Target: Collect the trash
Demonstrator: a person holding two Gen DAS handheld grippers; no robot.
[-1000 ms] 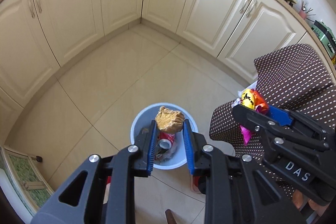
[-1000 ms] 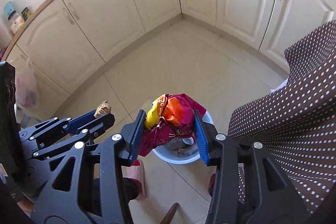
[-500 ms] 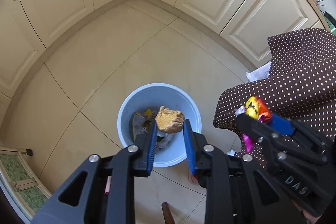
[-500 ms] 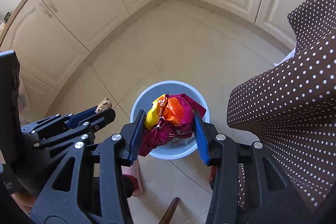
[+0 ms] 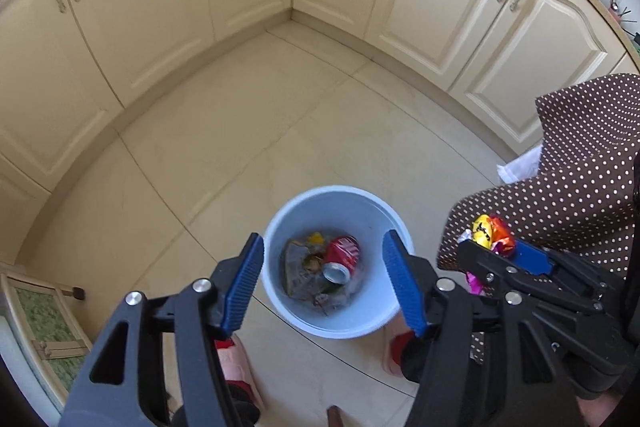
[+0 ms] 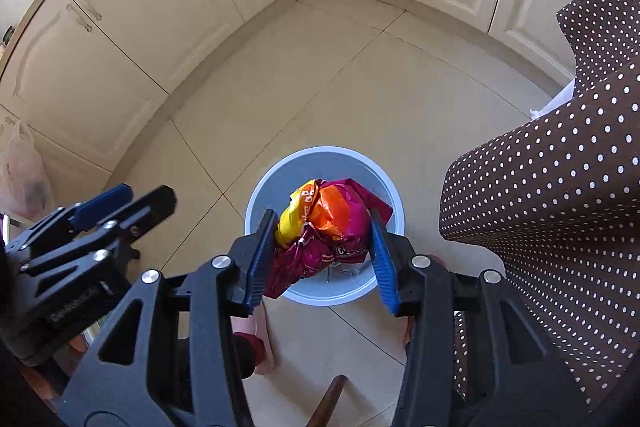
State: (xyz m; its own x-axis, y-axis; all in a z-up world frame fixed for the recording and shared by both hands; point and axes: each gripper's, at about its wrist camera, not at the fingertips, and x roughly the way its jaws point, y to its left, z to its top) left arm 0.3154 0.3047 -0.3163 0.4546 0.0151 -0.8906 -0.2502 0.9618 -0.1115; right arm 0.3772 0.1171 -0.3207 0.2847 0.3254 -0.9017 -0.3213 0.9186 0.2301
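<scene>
The left gripper (image 5: 324, 283) points steeply down above the blue bin (image 5: 280, 291); its jaws have just been opening and nothing is between them. The right gripper (image 6: 320, 255), also above the bin, clamps a crumpled snack wrapper (image 6: 328, 227).

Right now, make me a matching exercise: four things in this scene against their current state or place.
1. left tool
2. right tool
3. red soda can
4. light blue bin

a. lying in the bin
b. standing on the tiled floor
c. open, nothing between its pads
d. clamped on a crumpled snack wrapper

Pairs: 1-c, 2-d, 3-a, 4-b
</scene>
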